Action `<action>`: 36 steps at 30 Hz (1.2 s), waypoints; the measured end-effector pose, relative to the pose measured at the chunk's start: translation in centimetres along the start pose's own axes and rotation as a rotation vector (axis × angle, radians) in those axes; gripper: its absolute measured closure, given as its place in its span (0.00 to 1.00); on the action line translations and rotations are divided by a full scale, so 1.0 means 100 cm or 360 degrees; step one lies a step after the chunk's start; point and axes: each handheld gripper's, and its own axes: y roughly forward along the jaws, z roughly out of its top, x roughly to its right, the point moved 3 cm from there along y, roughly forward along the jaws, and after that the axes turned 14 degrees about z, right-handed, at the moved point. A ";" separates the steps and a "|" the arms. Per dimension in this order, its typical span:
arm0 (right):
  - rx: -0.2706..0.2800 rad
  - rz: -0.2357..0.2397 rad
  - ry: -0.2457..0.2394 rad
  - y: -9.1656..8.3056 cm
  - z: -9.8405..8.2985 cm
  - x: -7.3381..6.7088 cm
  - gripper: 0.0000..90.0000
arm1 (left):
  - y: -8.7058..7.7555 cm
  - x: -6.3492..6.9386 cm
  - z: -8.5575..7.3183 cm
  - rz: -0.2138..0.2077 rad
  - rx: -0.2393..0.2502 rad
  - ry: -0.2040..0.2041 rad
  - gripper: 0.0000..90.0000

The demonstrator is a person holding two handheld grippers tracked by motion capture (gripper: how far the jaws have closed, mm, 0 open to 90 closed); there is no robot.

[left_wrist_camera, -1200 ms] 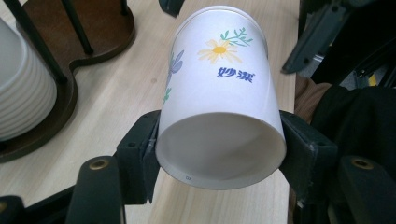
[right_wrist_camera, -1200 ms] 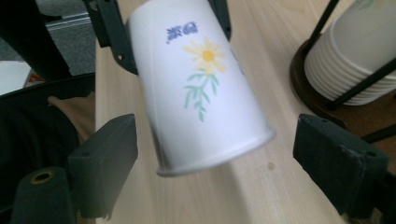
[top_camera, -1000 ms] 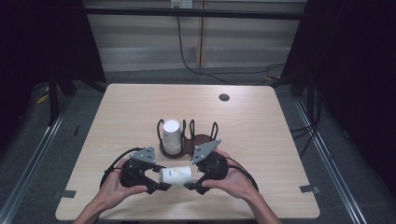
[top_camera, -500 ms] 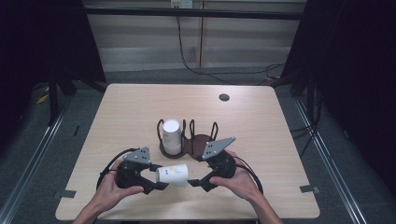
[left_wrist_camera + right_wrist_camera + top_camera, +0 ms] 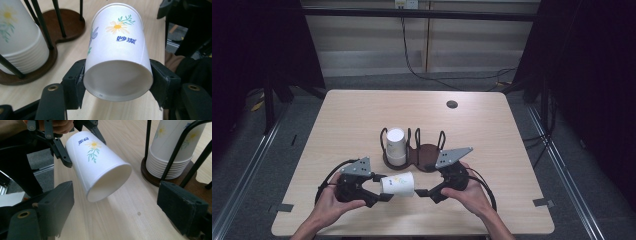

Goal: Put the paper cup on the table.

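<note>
Each black tool, left tool and right tool, carries a grey three-cornered plate, brass-ringed screw holes and a looping black cable.

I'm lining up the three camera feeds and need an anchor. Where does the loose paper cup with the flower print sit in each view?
High view: the paper cup lies sideways, low centre, between the two grippers.
Left gripper view: the cup is centre frame, clamped by the jaws, one end towards the camera.
Right gripper view: the cup is upper centre-left, tilted, ahead of open jaws.
Shared landmark: the brown cup holder with black wire posts.
</note>
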 end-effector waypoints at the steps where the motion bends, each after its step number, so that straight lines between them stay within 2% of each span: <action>1: 0.0003 0.0000 0.0000 0.000 0.000 0.000 0.15 | 0.000 0.000 0.000 -0.0006 0.0003 -0.0001 0.41; 5: 0.0050 0.0024 0.0012 0.001 0.000 0.000 0.15 | -0.002 0.001 0.001 -0.0002 0.0066 -0.0006 0.41; 8: 0.0070 0.0030 0.0015 0.001 0.000 0.000 0.15 | -0.002 0.003 0.002 -0.0024 0.0090 -0.0004 0.41; 9: 0.0079 0.0040 0.0020 0.001 0.000 0.000 0.15 | -0.001 0.004 0.002 -0.0037 0.0093 -0.0015 0.41; 13: 0.0119 0.0059 0.0027 0.000 -0.001 0.000 0.15 | -0.001 0.005 0.002 -0.0040 0.0093 0.0009 0.41; 18: 0.0176 0.0099 0.0043 0.000 -0.001 0.001 0.15 | -0.003 0.003 0.002 -0.0038 0.0140 -0.0009 0.41; 22: 0.0263 0.0117 0.0063 0.000 -0.004 0.003 0.15 | -0.002 0.003 0.002 -0.0043 0.0168 -0.0018 0.41; 27: 0.0316 0.0134 0.0050 0.000 -0.005 0.002 0.14 | -0.003 0.004 0.003 -0.0046 0.0200 -0.0025 0.41; 32: 0.0331 0.0140 0.0035 0.000 -0.005 0.001 0.15 | -0.005 0.004 0.006 -0.0053 0.0219 -0.0046 0.41; 34: 0.0344 0.0156 0.0035 0.001 -0.005 0.001 0.15 | -0.006 0.005 0.007 -0.0075 0.0245 -0.0061 0.41; 36: 0.0350 0.0169 0.0029 0.002 -0.005 0.001 0.15 | -0.006 0.005 0.008 -0.0072 0.0253 -0.0049 0.41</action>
